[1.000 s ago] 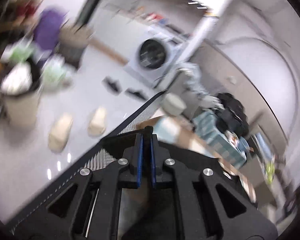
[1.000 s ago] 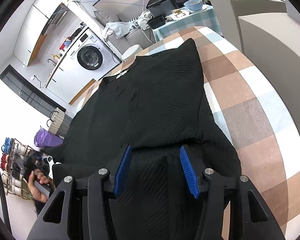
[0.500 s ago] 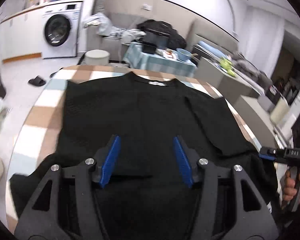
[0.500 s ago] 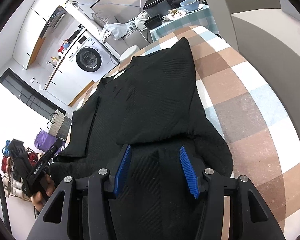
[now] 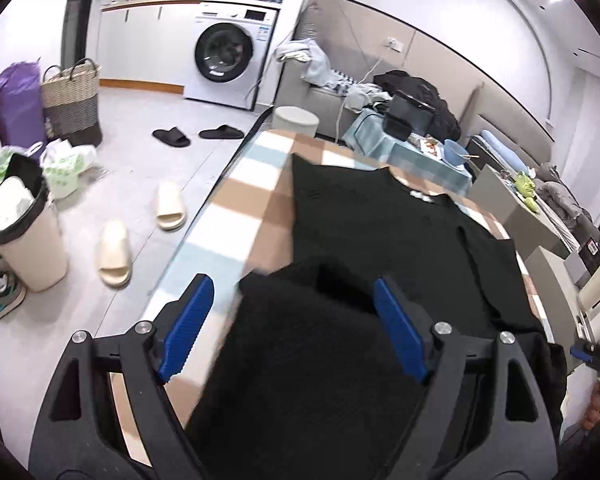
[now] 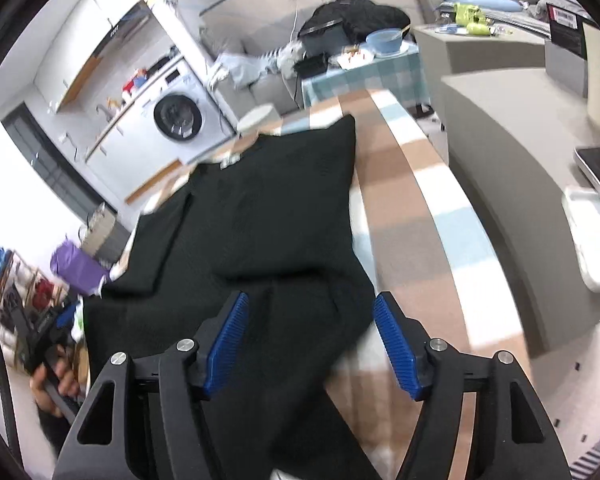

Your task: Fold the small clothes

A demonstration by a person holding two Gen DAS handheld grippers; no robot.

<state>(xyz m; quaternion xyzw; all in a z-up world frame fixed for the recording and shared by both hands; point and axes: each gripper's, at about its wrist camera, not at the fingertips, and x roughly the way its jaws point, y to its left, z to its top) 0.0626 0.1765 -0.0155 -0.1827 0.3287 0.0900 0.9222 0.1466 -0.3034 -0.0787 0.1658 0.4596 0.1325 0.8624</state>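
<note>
Jaws wider now over black shirt [image 5: 380, 224]

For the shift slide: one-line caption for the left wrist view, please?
Left gripper open above a black shirt spread on the checked table, no cloth pinched.

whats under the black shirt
The black shirt lies on a table with a checked cloth of brown, white and pale blue squares. The cloth shows all around the shirt; whatever lies directly beneath the fabric is covered and cannot be seen.
</note>
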